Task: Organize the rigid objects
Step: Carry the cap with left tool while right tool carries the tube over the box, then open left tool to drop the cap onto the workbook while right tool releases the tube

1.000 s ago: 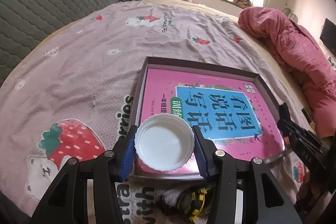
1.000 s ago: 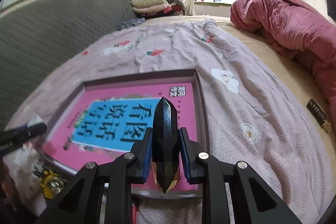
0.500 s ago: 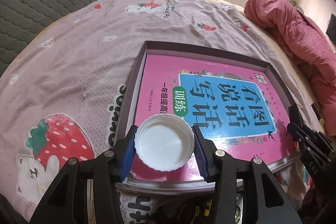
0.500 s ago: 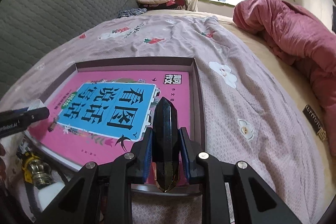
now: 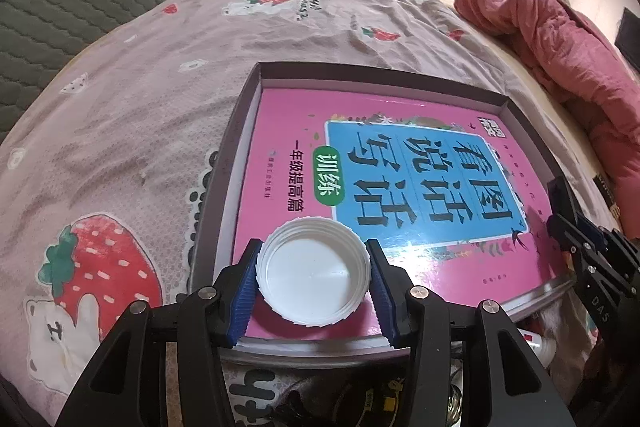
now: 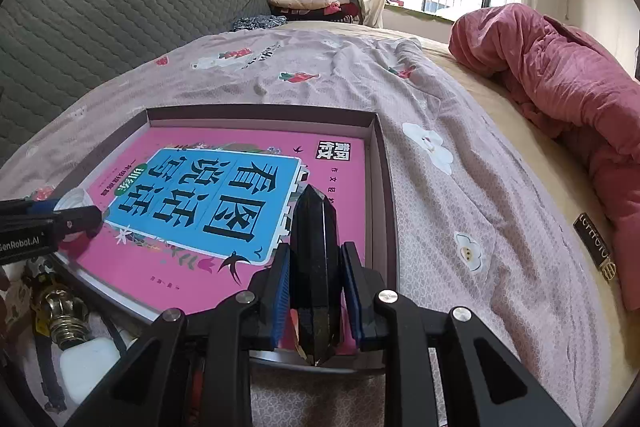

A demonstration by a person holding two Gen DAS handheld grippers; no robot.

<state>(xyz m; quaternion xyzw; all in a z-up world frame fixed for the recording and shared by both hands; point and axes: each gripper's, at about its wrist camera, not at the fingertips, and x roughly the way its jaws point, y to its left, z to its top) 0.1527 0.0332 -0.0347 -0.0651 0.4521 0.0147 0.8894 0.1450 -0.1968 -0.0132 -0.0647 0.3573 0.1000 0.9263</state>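
Only the right wrist view shows a brass fitting (image 6: 66,311) nearby. Left claw (image 5: 313,277) grips a white cap (image 5: 313,271); right claw (image 6: 316,287) clamps a black crystal (image 6: 315,267) over the pink book (image 6: 208,211).

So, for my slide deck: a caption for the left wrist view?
Left gripper holds a white plastic lid over a pink book in a shallow box.

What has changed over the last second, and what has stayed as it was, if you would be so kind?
Both grippers have come forward over the tray: the left gripper has carried the white cap from the tray's near edge to above the pink book, and the right gripper has brought the black crystal in over it too. Nothing was released. Tray and book have stayed put.
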